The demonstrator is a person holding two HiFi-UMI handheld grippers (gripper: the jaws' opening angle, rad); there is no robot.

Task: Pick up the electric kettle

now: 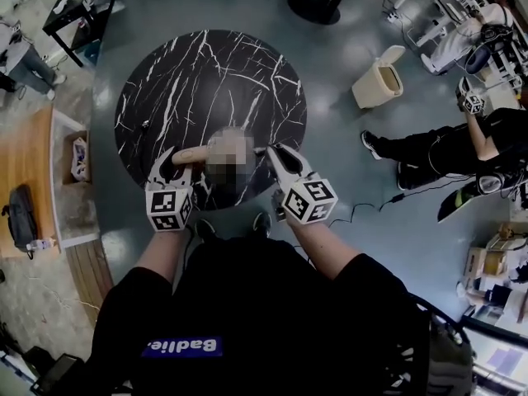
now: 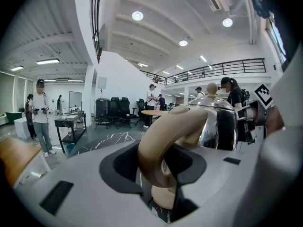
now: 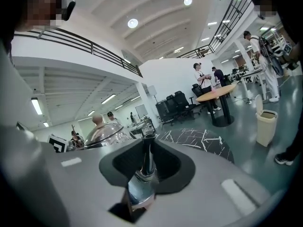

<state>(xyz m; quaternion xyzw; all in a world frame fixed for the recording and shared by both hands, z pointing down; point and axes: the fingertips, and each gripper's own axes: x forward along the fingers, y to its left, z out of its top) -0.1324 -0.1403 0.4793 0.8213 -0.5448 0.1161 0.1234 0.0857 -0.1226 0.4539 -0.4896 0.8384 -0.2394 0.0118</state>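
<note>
Tan loop handle [image 2: 163, 138] on mirror-bright steel kettle [image 2: 218, 124]

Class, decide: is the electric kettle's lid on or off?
On: in the left gripper view the domed lid, knob upward, sits closed on the kettle.

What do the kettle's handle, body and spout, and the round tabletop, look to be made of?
The handle: likely matte tan plastic, smooth, no glare. The body and spout: polished metal, probably steel; they mirror the room. The tabletop: smooth black marble or imitation, white veins.
</note>
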